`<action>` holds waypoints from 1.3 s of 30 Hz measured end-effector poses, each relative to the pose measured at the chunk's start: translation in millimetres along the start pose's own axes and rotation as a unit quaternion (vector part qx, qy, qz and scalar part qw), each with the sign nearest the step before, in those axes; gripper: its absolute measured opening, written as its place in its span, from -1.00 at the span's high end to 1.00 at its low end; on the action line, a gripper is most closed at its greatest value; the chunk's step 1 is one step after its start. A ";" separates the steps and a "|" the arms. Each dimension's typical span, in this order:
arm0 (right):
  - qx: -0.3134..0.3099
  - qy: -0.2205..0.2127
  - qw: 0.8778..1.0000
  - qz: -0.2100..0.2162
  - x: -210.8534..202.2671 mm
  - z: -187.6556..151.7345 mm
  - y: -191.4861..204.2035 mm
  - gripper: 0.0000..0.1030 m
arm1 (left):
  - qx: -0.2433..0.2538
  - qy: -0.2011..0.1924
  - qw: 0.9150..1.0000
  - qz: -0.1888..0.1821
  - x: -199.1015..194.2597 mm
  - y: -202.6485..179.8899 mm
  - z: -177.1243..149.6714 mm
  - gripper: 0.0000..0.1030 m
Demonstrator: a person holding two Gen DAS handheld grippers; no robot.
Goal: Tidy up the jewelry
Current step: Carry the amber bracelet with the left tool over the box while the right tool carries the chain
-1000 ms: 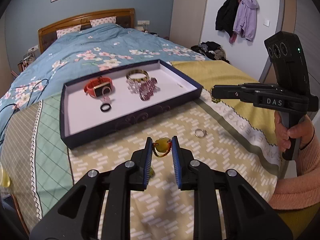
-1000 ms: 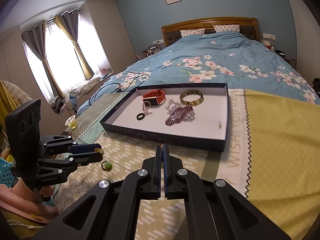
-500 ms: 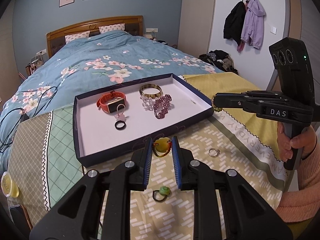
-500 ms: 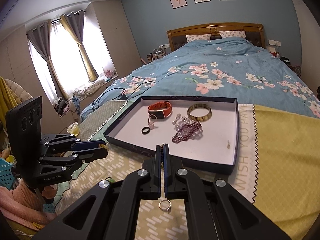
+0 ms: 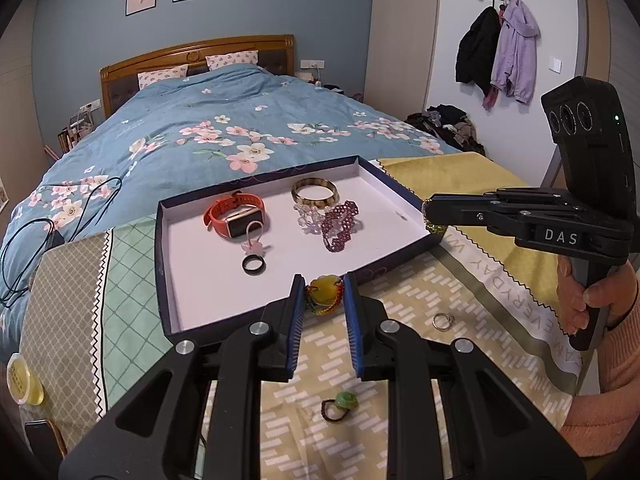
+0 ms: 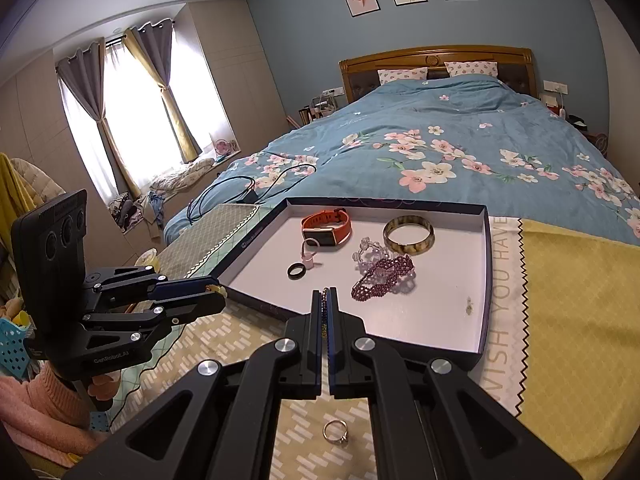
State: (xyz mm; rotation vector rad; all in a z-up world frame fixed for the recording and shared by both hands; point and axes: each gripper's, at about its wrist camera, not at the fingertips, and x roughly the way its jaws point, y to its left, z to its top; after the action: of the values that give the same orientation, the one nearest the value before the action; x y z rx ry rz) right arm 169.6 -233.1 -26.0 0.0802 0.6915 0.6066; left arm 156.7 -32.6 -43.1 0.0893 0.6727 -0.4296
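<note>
A yellow pendant on a beaded cord (image 5: 323,295) sat clenched between the blue pads of the left tool (image 5: 324,300), held above the near wall of the dark tray (image 5: 400,268). The right tool (image 6: 325,304) was pressed tight on a thin beaded chain (image 6: 325,312), over the tray's near edge. Ahead of both tools, inside the tray, lay an orange watch (image 5: 236,220), a black ring (image 5: 254,265), a horn-coloured bangle (image 5: 315,193) and a purple beaded bracelet (image 5: 340,224). Below the tools, on the patterned cloth (image 5: 400,304), rested a silver ring (image 5: 442,321) and a green-stone ring (image 5: 340,404).
</note>
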 end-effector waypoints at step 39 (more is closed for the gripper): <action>0.001 0.011 1.000 -0.013 34.8 30.8 -19.5 0.99 | -0.004 0.003 0.999 0.037 31.4 23.4 25.1 0.62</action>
State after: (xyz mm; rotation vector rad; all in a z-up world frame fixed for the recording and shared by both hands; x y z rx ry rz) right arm 219.5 -226.1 -27.3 0.0671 0.7129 0.5814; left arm 203.0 -28.0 -44.4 0.1082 0.6756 -0.3562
